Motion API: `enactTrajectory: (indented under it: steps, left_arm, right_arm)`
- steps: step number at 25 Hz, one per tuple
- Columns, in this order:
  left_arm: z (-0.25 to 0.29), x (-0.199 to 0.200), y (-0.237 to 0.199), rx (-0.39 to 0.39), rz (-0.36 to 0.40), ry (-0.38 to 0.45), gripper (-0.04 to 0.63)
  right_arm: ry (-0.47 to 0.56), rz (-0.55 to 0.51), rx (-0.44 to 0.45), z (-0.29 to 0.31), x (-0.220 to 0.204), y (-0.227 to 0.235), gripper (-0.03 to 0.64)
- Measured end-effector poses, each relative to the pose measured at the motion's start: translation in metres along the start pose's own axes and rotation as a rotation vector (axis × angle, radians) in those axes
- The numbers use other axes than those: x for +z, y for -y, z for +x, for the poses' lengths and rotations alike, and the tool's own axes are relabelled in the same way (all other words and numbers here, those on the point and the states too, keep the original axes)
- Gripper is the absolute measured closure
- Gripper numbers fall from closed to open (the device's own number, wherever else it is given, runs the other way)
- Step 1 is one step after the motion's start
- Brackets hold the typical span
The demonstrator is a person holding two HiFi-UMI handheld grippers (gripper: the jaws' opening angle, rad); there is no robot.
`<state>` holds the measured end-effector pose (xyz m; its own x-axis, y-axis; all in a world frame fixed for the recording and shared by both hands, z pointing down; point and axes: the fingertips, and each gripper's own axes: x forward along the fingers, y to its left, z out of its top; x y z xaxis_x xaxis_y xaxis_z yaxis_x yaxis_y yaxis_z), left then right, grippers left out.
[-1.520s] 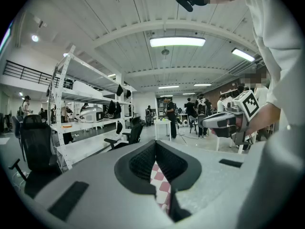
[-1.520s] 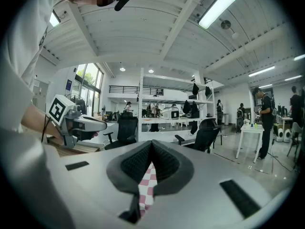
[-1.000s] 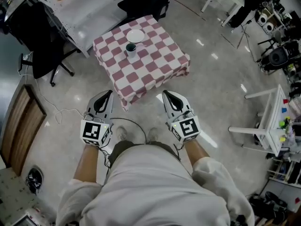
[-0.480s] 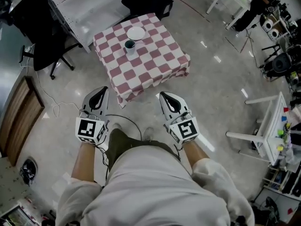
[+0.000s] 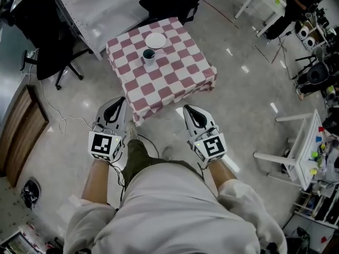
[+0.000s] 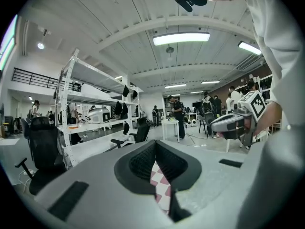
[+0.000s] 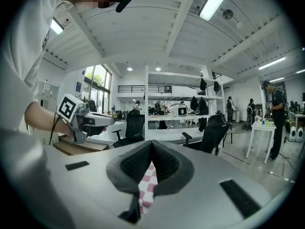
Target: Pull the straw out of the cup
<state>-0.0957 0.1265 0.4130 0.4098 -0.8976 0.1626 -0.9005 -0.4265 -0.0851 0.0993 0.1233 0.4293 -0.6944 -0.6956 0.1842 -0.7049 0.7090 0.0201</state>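
- Both your left gripper (image 5: 121, 101) and right gripper (image 5: 187, 109) have jaws pressed together, nothing held.
- The cup (image 5: 149, 56) sits on the checkered table (image 5: 180, 73), upper centre, well apart up-frame and probably nearer your left; straw's too small to see.

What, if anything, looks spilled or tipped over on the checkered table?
Nothing stands out. The cup stands upright on the checkered table, the white plate lies flat beyond it, and no spill shows. The straw is too small to make out.
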Motion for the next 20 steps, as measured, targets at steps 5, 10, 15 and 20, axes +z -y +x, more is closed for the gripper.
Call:
enactTrajectory:
  steps: [5, 10, 15, 20]
  left_arm:
    - [0.035, -0.002, -0.035, -0.056, 0.005, 0.007, 0.591]
    - [0.070, -0.005, -0.079, -0.130, -0.002, 0.009, 0.591]
    - [0.095, -0.010, -0.115, -0.206, 0.002, 0.001, 0.591]
    - [0.110, -0.011, -0.141, -0.258, 0.001, -0.005, 0.591]
  right_arm:
    - [-0.010, 0.010, -0.061, 0.039, 0.004, 0.012, 0.614]
    - [-0.023, 0.013, -0.133, 0.088, 0.013, 0.021, 0.613]
    - [-0.022, 0.023, -0.215, 0.126, 0.026, 0.028, 0.614]
    - [-0.038, 0.028, -0.256, 0.152, 0.032, 0.025, 0.612]
